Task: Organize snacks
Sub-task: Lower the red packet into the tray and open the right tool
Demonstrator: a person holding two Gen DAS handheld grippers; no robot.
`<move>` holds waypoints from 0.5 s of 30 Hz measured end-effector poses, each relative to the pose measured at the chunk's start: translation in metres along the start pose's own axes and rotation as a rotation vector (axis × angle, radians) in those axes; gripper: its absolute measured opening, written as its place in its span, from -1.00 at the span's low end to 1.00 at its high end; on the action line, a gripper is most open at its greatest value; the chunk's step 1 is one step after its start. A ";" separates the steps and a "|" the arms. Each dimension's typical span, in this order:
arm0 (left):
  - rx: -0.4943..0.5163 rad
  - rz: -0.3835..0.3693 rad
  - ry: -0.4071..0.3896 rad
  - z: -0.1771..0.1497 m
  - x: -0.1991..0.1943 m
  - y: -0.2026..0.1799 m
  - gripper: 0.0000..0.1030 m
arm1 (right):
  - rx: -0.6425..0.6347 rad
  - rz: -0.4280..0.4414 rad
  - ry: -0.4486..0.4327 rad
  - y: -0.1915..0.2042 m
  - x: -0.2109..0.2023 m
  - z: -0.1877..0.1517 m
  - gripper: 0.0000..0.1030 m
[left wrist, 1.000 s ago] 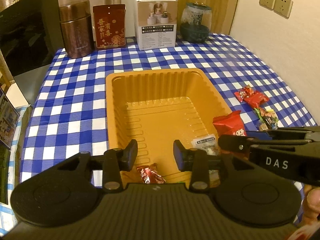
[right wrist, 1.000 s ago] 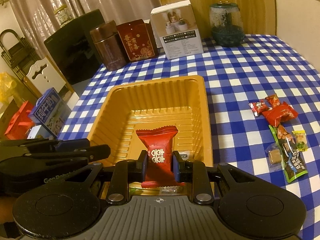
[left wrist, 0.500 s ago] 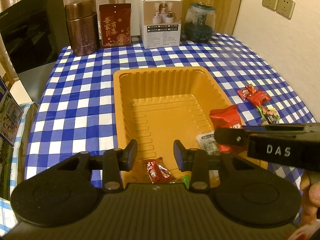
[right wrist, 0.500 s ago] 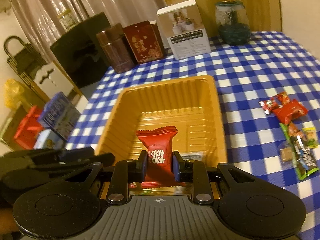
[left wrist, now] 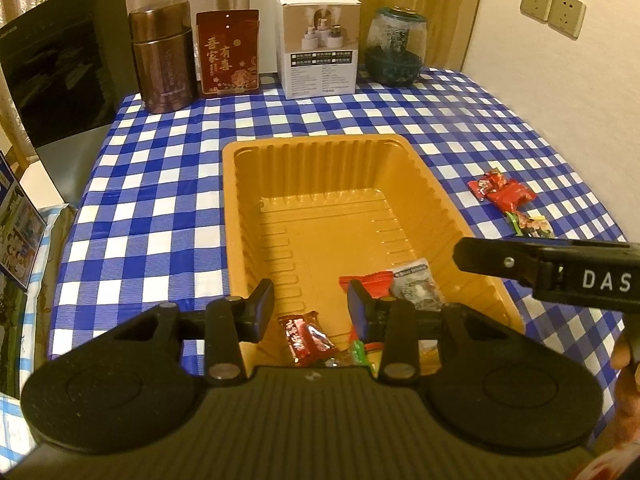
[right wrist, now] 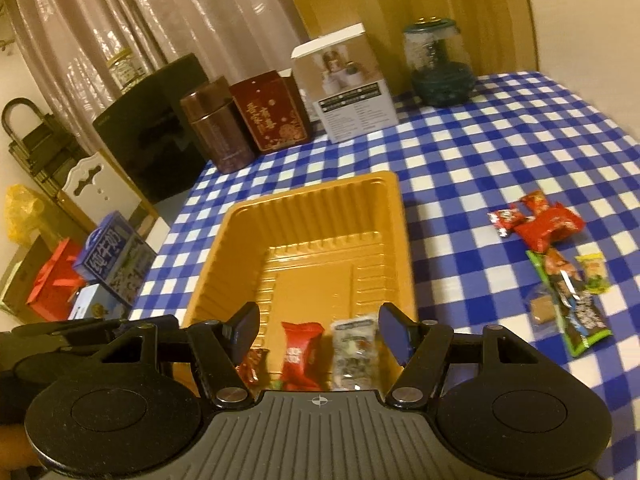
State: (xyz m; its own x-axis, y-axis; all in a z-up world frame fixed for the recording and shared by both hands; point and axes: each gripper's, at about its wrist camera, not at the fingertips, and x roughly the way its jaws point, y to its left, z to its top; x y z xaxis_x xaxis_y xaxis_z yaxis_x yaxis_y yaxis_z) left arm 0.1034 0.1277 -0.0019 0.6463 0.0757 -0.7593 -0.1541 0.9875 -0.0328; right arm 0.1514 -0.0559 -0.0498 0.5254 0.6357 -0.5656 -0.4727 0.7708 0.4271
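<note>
An orange plastic tray [left wrist: 320,142] sits on the blue checked cloth. At its near end lie a red packet [right wrist: 300,354], a clear white-labelled packet [right wrist: 352,348] and a small dark red candy [right wrist: 252,364]. My right gripper [right wrist: 319,322] hovers over that end with its jaws opening. The red packet lies loose below them, and neither pad touches it. My left gripper [left wrist: 310,302] stands open over the tray's near left side, holding nothing. More snacks lie on the cloth to the right of the tray: red wrappers [right wrist: 548,224] and a long green packet [right wrist: 572,304].
Along the table's far edge stand a brown tin [left wrist: 164,56], a red tin [left wrist: 230,54], a white box [left wrist: 320,44] and a glass jar [left wrist: 396,52]. A black screen [left wrist: 60,72] leans at the left. A wall runs close along the right.
The right jaws, shut on the red packet before, have spread apart. The packet now lies in the tray beside the clear one. The left gripper keeps the same gap.
</note>
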 end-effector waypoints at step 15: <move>0.038 -0.068 -0.032 0.006 -0.018 -0.052 -0.13 | 0.067 -0.171 -0.061 -0.059 -0.076 -0.026 0.28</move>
State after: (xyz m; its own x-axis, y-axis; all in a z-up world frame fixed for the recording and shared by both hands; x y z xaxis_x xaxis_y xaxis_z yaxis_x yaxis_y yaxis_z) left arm 0.1042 0.0758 0.0170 0.6780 0.0120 -0.7349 -0.0810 0.9950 -0.0585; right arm 0.1214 -0.1508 -0.0506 0.6367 0.4950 -0.5912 -0.3260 0.8676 0.3754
